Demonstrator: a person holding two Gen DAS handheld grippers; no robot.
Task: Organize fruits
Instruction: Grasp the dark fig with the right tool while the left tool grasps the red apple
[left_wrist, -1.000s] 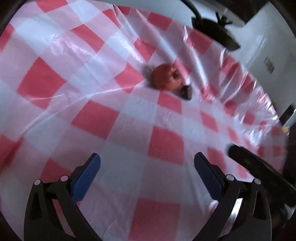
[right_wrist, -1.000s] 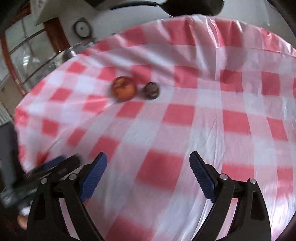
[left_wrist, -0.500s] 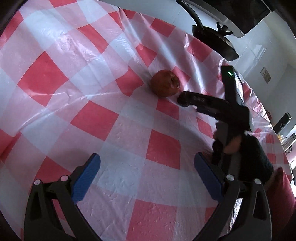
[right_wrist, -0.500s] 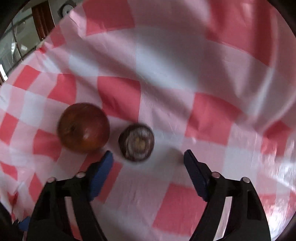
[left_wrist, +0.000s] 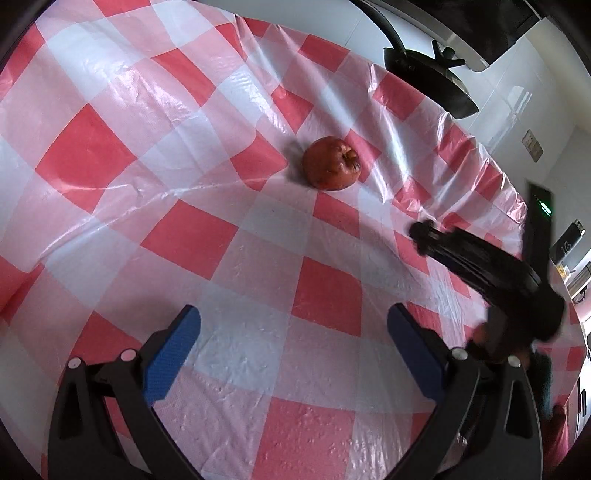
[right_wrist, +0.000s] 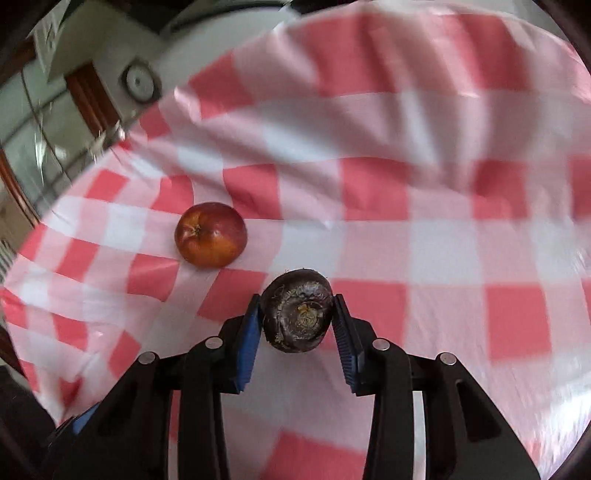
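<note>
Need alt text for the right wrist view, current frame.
The right gripper is shut on a dark purple round fruit, its blue pads pressed to both sides. A red apple sits apart on the red-and-white checked tablecloth.

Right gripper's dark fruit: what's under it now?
The dark round fruit sits clamped between the right gripper pads. Below it, checkered tablecloth shows; whether it touches the cloth cannot be told. The apple lies apart.
</note>
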